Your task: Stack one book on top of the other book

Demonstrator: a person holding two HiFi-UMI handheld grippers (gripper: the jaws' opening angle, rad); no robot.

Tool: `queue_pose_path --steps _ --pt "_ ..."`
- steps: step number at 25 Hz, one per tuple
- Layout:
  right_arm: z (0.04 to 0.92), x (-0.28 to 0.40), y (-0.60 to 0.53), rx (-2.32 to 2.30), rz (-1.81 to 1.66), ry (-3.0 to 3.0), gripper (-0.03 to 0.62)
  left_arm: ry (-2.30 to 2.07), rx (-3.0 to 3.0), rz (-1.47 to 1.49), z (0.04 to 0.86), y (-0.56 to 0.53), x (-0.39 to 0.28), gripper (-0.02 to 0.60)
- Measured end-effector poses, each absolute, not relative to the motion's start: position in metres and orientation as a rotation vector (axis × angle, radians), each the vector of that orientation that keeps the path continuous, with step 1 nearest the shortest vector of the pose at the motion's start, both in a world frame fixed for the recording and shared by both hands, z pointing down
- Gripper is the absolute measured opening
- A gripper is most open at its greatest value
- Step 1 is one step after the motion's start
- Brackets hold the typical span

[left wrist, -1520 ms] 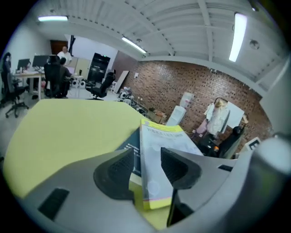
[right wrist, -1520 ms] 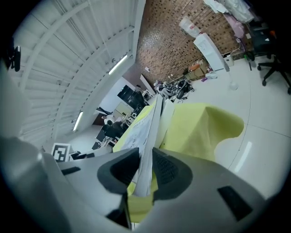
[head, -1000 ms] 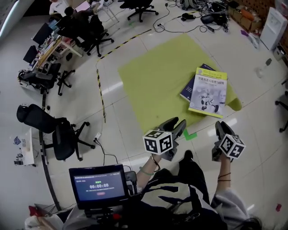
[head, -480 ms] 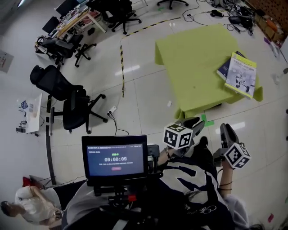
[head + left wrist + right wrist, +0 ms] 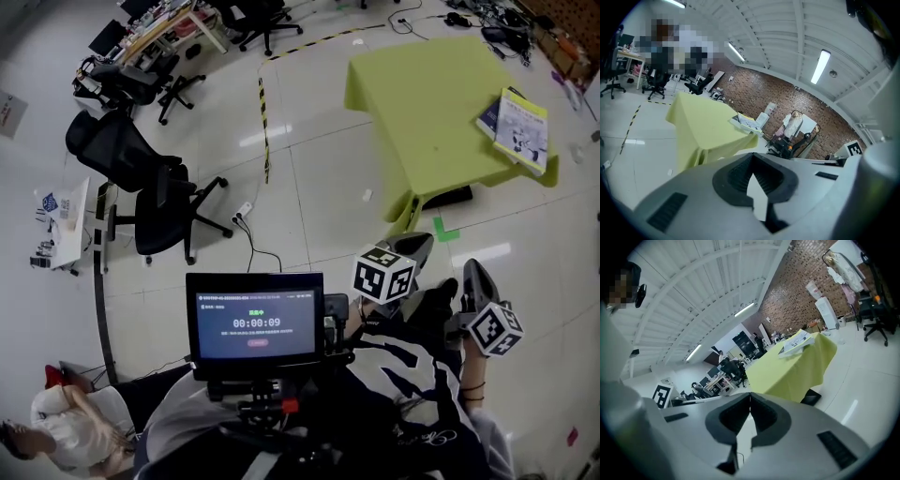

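Two books lie stacked on a yellow-green table (image 5: 422, 94) at the upper right of the head view. A white and yellow book (image 5: 523, 129) rests on a blue book (image 5: 488, 116), which peeks out at the left. Both grippers are far from the table, close to the person's body. My left gripper (image 5: 418, 245) is shut and empty, and so is my right gripper (image 5: 472, 274). In the left gripper view the books (image 5: 746, 122) lie on the distant table (image 5: 701, 126) beyond the shut gripper (image 5: 752, 158). The right gripper view shows the books (image 5: 797, 340) past its shut gripper (image 5: 750, 397).
Black office chairs (image 5: 141, 187) stand on the pale floor at left, with desks (image 5: 150, 28) behind them. Yellow-black tape (image 5: 263, 122) runs along the floor. A cable and plug strip (image 5: 244, 212) lie near it. A monitor (image 5: 255, 323) sits before the person's chest. Another person (image 5: 56, 422) is at lower left.
Both grippers have drawn back from the table and their jaws have shut. The view has moved away, so the stacked books now sit far at the upper right.
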State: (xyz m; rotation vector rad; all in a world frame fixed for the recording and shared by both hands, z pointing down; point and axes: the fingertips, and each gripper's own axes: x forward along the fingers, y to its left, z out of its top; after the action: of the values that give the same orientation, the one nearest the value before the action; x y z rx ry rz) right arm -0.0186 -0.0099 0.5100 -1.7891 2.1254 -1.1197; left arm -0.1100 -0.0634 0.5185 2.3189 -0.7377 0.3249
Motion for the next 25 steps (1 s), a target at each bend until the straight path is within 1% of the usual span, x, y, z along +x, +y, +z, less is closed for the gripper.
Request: queue_pose_path --steps 6,14,22,25 --pt "0.500 -0.022 0.016 -1.816 -1.097 2.146 -0.003 -0.691 2.382 0.321 0.507 -0.032 -0.102 0.005" --pt "0.488 -0.017 0.054 -1.770 -1.097 2.199 -0.003 -0.683 2.405 0.259 0.484 -0.002 -0.071 0.005" --pt "0.491 0.044 0.145 -1.793 -1.105 2.160 -0.003 -0.657 2.383 0.280 0.488 0.082 -0.010 0.005" --pt "0.494 0.064 0.180 -1.777 -1.127 2.143 -0.003 -0.674 2.350 0.285 0.492 0.124 0.003 0.005"
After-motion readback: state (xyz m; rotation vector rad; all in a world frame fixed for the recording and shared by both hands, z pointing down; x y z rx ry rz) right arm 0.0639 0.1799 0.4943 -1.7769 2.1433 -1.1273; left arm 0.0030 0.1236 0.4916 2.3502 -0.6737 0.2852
